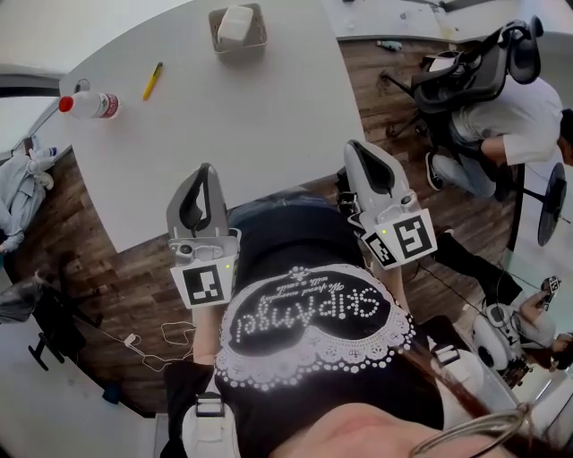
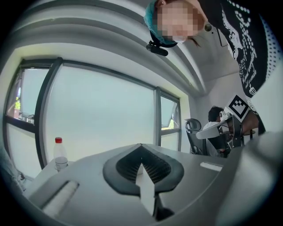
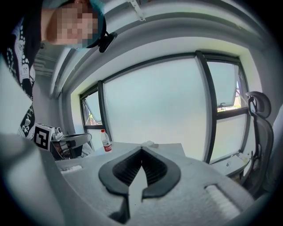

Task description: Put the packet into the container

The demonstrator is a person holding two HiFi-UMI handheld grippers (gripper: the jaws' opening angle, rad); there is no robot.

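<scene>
Packet [image 1: 235, 24] seems to lie in the container [image 1: 260, 39] at the tabletop's [image 1: 224, 134] far edge. Left gripper [image 1: 204, 174] and right gripper [image 1: 360, 150] hang near, fingers clenched on nothing. A clenched reach could shove the container off.

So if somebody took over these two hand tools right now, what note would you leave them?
Left gripper: jaws shut, nothing in them, held near the person's chest.
Right gripper: jaws shut, nothing in them, held alongside.
Packet: lying inside the container at the far end of the table.
Done: the packet looks placed.
Left: nothing obvious.
</scene>
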